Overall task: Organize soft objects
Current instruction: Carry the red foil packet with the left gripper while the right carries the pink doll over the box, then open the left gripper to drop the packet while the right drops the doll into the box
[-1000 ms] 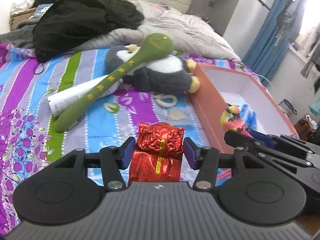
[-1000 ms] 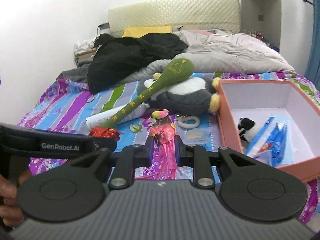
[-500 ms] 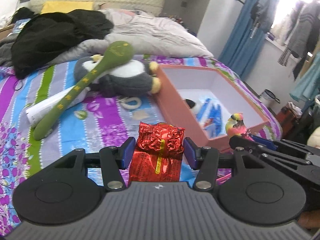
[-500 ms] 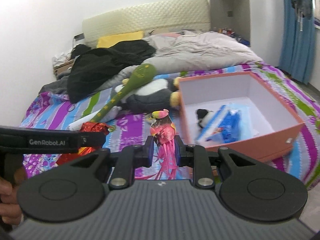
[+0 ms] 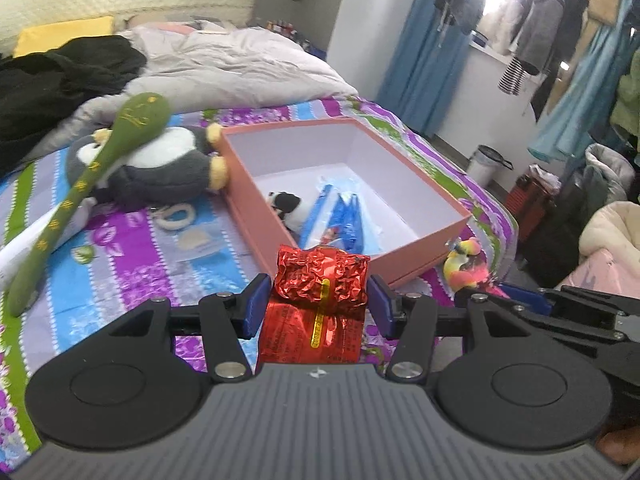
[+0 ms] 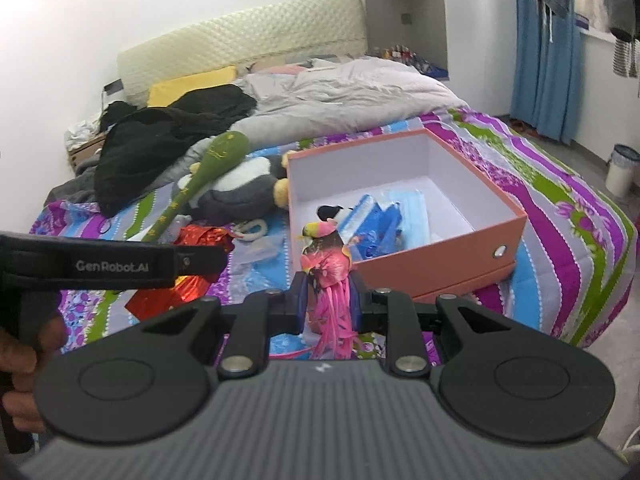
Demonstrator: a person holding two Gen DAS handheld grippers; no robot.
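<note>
My left gripper (image 5: 320,300) is shut on a crinkled red foil packet (image 5: 320,280) and holds it above the bed, just short of the near corner of the open pink box (image 5: 248,184). My right gripper (image 6: 327,296) is shut on a pink toy parrot (image 6: 326,256), in front of the pink box (image 6: 440,264). The box holds a small panda plush (image 5: 286,204) and blue packets (image 5: 344,220). The parrot also shows in the left wrist view (image 5: 462,264). The red packet shows in the right wrist view (image 6: 200,240).
A grey penguin plush (image 5: 160,168) with a long green padded stick (image 5: 88,184) across it lies left of the box. A white ring (image 5: 174,214) lies on the striped bedspread (image 5: 120,264). Black clothes (image 5: 52,84) and a grey duvet (image 5: 232,68) lie behind. A bin (image 5: 486,164) stands on the floor.
Both grippers have swung right toward the pink box, each keeping its hold. The box is now straight ahead and closer in both views.
</note>
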